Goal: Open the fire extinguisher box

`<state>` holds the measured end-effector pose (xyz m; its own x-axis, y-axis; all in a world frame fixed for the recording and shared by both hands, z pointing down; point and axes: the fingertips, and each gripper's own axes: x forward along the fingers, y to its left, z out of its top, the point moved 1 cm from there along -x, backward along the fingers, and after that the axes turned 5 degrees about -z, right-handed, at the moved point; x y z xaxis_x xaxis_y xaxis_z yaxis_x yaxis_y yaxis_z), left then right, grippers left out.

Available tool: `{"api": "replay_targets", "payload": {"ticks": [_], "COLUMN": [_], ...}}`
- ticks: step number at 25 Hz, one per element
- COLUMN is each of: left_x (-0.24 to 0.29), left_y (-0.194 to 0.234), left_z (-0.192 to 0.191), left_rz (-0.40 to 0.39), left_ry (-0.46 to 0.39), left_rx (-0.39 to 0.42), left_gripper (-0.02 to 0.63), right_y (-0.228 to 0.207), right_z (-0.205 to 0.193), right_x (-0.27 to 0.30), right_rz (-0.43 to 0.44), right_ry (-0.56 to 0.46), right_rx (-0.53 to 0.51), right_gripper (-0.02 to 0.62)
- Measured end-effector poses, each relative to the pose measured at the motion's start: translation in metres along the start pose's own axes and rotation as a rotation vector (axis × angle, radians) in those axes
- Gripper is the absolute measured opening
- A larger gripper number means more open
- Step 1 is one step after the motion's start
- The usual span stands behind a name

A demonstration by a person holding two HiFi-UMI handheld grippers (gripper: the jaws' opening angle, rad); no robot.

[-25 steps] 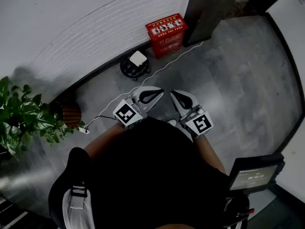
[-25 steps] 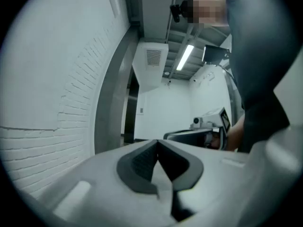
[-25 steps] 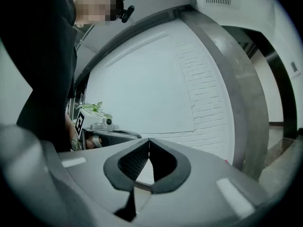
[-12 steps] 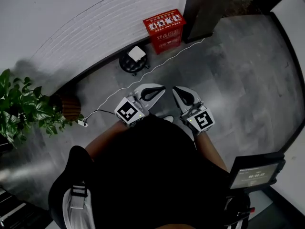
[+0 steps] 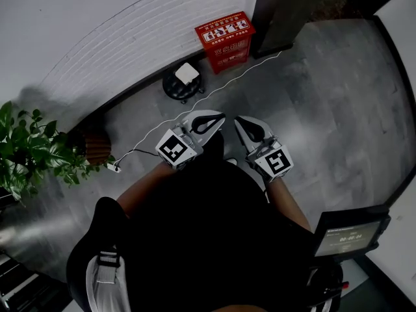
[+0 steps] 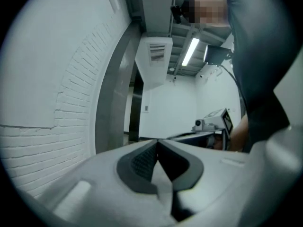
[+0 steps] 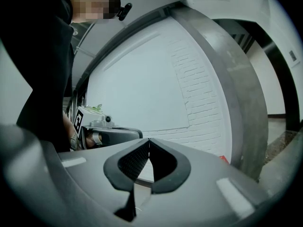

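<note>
Red fire extinguisher box stands on the floor against the white brick wall, beside the dark pillar and well apart from me, with its lid apparently down. I hold both tools close to my body, likely because I'm only approaching. The left gripper has its jaws pressed together on nothing, and the right gripper is likewise closed and empty. Compared with a second ago, the box and both grippers sit slightly higher in the head view, and the jaws are unchanged.
</note>
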<state>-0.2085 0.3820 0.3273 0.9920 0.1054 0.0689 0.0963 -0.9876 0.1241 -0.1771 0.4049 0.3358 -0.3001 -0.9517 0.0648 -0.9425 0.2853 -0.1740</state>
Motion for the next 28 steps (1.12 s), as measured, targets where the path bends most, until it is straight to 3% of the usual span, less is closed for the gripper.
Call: {"api": "replay_targets", "payload": {"ticks": [9,21,28], "left_x": [0.041,0.036,0.034], "left_y": [0.101,0.244,0.280], "left_z": [0.008,0.021,0.022], "left_rz": [-0.032,0.004,0.050], "left_ry": [-0.071,-0.089,-0.118], "left_rx": [0.010,-0.065,-0.066], "left_gripper": [0.002,0.002,0.002], "right_y": [-0.066,-0.117,-0.135], "right_z": [0.023,0.042,0.045], "right_x": [0.078,0.214,0.246], "right_rz": [-0.010,0.037,0.061], "right_ry": [0.055,0.128,0.146], "right_rx": [-0.041,-0.054,-0.050], "right_gripper": [0.009,0.009,0.009]}}
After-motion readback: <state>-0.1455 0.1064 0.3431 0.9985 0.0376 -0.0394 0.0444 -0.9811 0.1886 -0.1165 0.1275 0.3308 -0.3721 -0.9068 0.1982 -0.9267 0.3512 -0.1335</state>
